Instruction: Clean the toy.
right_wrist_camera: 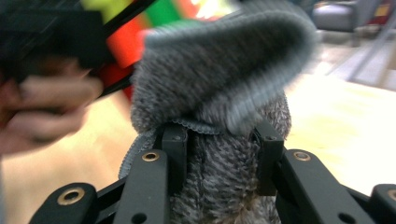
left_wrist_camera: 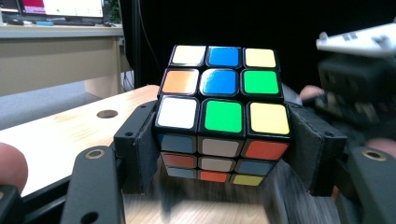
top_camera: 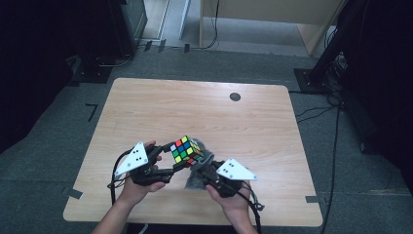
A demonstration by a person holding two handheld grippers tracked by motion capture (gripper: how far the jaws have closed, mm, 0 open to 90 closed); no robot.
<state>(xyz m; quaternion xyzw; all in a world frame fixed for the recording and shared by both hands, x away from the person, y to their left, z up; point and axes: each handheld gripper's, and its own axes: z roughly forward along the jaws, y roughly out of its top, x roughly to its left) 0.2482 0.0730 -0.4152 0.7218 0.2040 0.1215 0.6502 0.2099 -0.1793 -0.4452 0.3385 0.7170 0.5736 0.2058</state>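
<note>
A scrambled colour cube [top_camera: 185,150] hangs above the wooden table [top_camera: 146,102], clamped between the jaws of my left gripper [top_camera: 177,155]. In the left gripper view the cube [left_wrist_camera: 223,116] sits squarely between the two black pads [left_wrist_camera: 140,149], its top face white, blue, yellow, orange and green. My right gripper [top_camera: 207,166] is shut on a grey knitted cloth [top_camera: 202,161] pressed against the cube's right side. The right gripper view has the cloth [right_wrist_camera: 219,93] bunched up from between the jaws, with the cube's [right_wrist_camera: 126,46] red and green faces behind it.
A small dark round hole [top_camera: 235,96] marks the table's far side. Grey carpet, cables and dark stands surround the table. A desk with monitors [left_wrist_camera: 56,9] stands in the left gripper view's background.
</note>
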